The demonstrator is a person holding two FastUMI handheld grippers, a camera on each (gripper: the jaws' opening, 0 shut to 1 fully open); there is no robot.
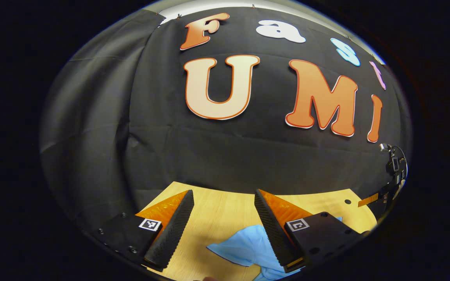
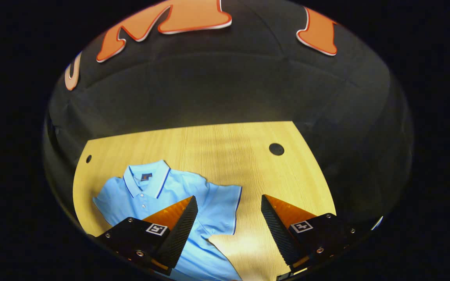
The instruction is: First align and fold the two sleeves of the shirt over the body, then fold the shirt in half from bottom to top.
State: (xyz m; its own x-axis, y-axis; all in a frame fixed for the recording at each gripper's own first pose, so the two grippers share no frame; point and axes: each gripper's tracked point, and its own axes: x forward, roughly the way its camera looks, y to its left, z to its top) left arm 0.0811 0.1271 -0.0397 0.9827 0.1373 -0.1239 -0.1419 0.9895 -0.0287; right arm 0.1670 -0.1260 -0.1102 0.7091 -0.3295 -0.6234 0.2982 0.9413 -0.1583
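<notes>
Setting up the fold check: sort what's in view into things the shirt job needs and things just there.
For the job:
- blue polo shirt, flat, sleeves not yet folded
- left gripper, open
- right gripper, open

Just there:
- wooden table
- round hole in the tabletop
- clamp stand at the table's edge

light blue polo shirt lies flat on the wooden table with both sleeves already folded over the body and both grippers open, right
Not quite. In the right gripper view the shirt lies on the table with its sleeve spread out to the side, not folded over the body. The rest holds: the right gripper and the left gripper are both open.
</notes>
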